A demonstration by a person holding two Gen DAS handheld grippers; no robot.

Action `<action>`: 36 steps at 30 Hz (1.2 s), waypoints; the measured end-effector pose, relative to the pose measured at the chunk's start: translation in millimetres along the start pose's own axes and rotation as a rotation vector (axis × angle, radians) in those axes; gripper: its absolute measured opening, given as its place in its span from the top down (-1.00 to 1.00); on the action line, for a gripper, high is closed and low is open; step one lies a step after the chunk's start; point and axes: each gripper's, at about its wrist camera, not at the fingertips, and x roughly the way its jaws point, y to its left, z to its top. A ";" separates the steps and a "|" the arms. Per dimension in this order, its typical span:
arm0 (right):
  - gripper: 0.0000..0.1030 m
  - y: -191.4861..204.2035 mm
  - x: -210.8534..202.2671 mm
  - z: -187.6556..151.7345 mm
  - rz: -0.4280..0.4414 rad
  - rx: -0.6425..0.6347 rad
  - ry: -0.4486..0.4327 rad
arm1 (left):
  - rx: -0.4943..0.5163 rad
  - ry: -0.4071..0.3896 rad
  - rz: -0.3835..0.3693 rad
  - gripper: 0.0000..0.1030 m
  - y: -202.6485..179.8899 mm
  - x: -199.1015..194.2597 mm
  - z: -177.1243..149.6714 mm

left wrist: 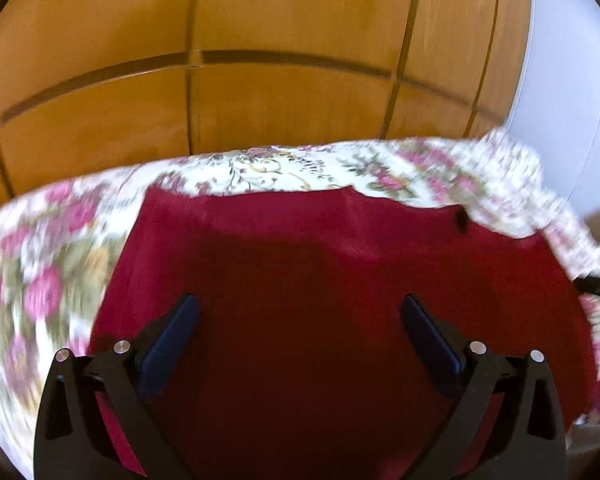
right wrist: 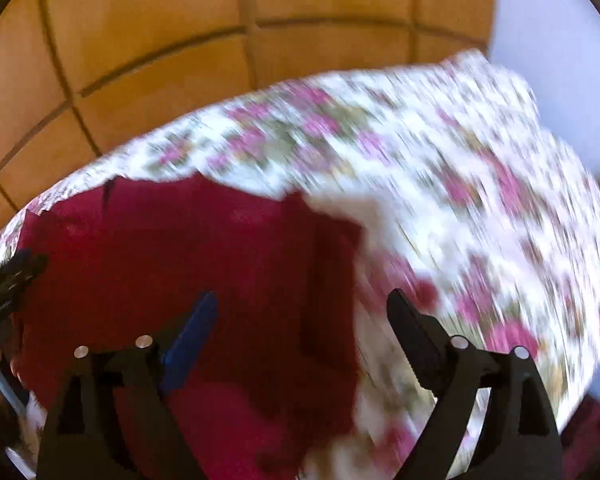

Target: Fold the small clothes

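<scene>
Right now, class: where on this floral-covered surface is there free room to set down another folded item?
Free floral cover lies right of the red garment, up to the pale wall; a narrower strip lies left. The middle is taken: garment beneath both open claws.

Red garment (left wrist: 320, 280): matt woven cloth, soft, slightly napped look. Floral sheet (left wrist: 44, 280) under it: thin printed cloth, matt, blurred in both views. Left gripper (left wrist: 299, 320) and right gripper (right wrist: 302, 312): matt black plastic frames, shiny metal pin heads, blue pads (left wrist: 168, 344) with dull rubbery finish. Wardrobe (left wrist: 260, 80) behind: smooth wood-look panels, semi-gloss.
</scene>
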 end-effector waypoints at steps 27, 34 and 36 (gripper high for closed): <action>-0.96 6.5 23.4 -42.6 -0.015 0.088 0.138 | 0.122 0.096 0.005 -0.94 9.0 21.2 -6.5; -0.96 7.3 -6.0 -47.7 -0.073 0.170 0.110 | -0.161 -0.134 -0.039 -0.94 67.7 -50.4 -29.6; -0.96 13.3 -16.9 -46.4 -0.081 0.156 0.074 | -0.276 -0.148 0.009 -0.94 91.0 -59.1 -38.3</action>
